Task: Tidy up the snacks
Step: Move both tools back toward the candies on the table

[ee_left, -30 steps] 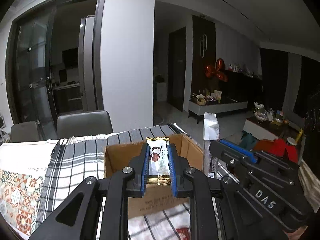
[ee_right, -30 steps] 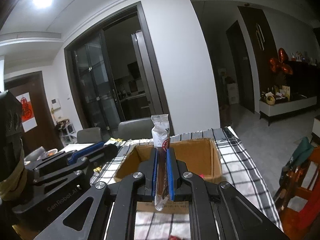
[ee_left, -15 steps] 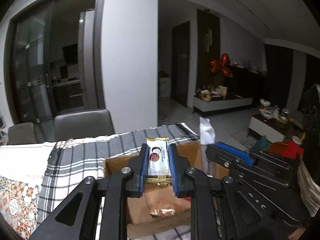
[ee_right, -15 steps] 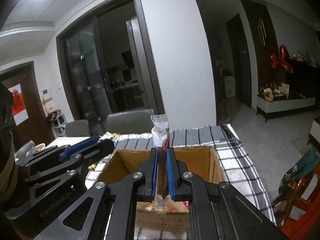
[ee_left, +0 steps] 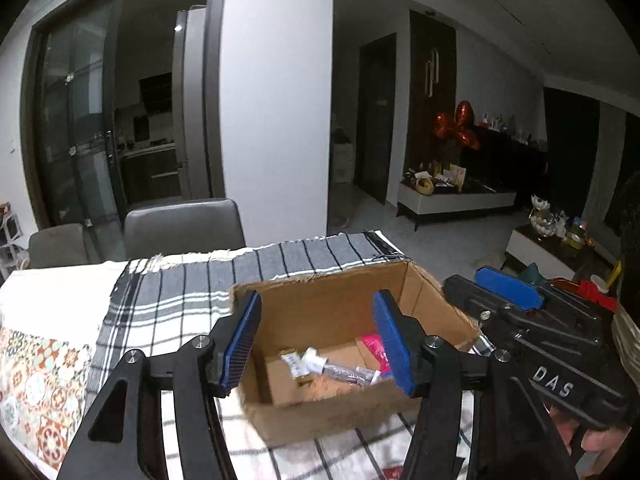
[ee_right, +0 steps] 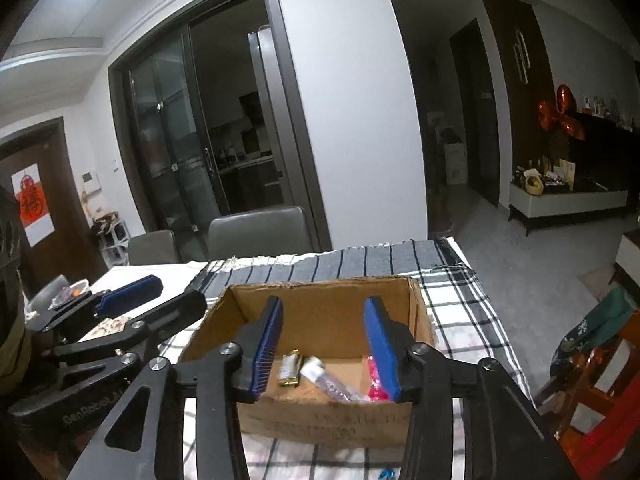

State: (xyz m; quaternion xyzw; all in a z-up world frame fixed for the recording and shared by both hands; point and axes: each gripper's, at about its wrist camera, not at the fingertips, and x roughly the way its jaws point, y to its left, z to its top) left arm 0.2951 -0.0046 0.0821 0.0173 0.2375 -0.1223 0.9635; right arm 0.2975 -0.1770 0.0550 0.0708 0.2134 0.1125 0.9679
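An open cardboard box (ee_left: pixel 320 304) (ee_right: pixel 320 300) stands on a checked cloth. Inside lie a gold-edged snack bar (ee_right: pixel 289 369) (ee_left: pixel 294 364), a clear slim sachet (ee_right: pixel 328 380) (ee_left: pixel 340 370) and a pink packet (ee_right: pixel 374 376) (ee_left: pixel 374 346). My left gripper (ee_left: pixel 318 344) is open and empty over the box's near side. My right gripper (ee_right: pixel 324 350) is open and empty over the box too. The right gripper shows at the right of the left wrist view (ee_left: pixel 508 294); the left gripper shows at the left of the right wrist view (ee_right: pixel 132 294).
The checked cloth (ee_left: pixel 168 300) covers the table; a patterned cloth (ee_left: pixel 36 380) lies at the left. Grey chairs (ee_left: pixel 184 224) stand behind the table. A bowl (ee_right: pixel 74 288) sits at the far left. A red chair (ee_right: pixel 600 380) is at the right.
Both grippers opened and dropped their snacks into the box: the left let go of the bar, the right let go of the sachet. Both tilted down toward the box.
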